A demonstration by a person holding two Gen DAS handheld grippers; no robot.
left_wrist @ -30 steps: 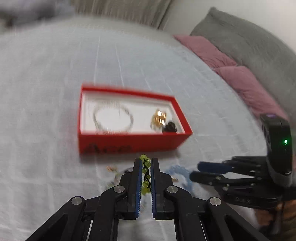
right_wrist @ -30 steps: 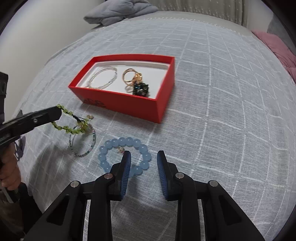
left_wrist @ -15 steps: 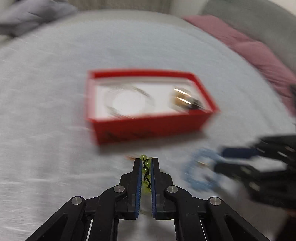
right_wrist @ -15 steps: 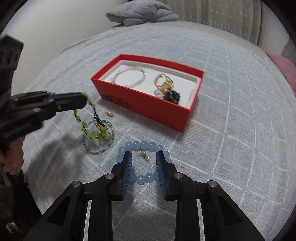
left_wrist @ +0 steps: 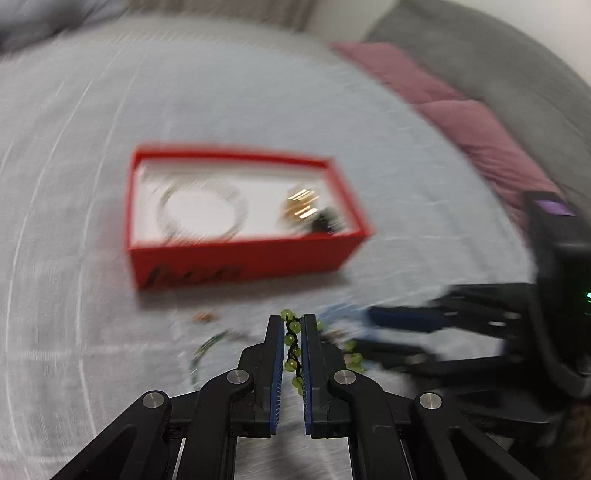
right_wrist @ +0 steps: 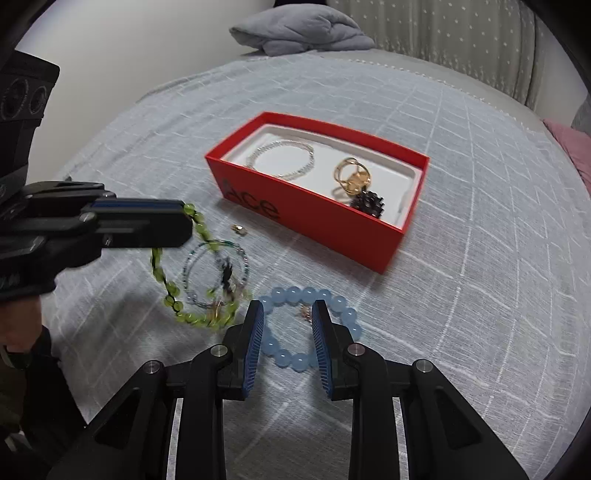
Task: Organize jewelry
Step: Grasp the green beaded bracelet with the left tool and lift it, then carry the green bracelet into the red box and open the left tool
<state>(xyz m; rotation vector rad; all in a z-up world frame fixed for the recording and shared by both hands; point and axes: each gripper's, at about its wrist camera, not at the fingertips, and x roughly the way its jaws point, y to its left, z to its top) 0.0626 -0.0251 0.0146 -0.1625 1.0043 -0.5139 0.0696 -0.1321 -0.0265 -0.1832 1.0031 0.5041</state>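
My left gripper [left_wrist: 293,321] is shut on a green bead bracelet [left_wrist: 291,341], which hangs from it above the bed in the right wrist view [right_wrist: 173,291]. The left gripper also shows there [right_wrist: 184,218]. My right gripper [right_wrist: 288,308] is open, its fingers either side of a light blue bead bracelet [right_wrist: 347,314] lying on the bed. A red box [right_wrist: 369,236] holds a silver bracelet [right_wrist: 282,158], gold rings [right_wrist: 352,177] and a dark beaded piece [right_wrist: 367,203]. The box is blurred in the left wrist view [left_wrist: 236,258].
A thin multicoloured bead bangle [right_wrist: 236,254] and a small gold piece [right_wrist: 239,229] lie on the grey checked bedspread [right_wrist: 480,258]. A folded grey blanket [right_wrist: 299,29] lies at the far end. Pink pillows [left_wrist: 461,122] lie at the right.
The left gripper has swung with the green bracelet, which now dangles lower and nearer the right gripper. The right gripper has moved closer over the blue bracelet.
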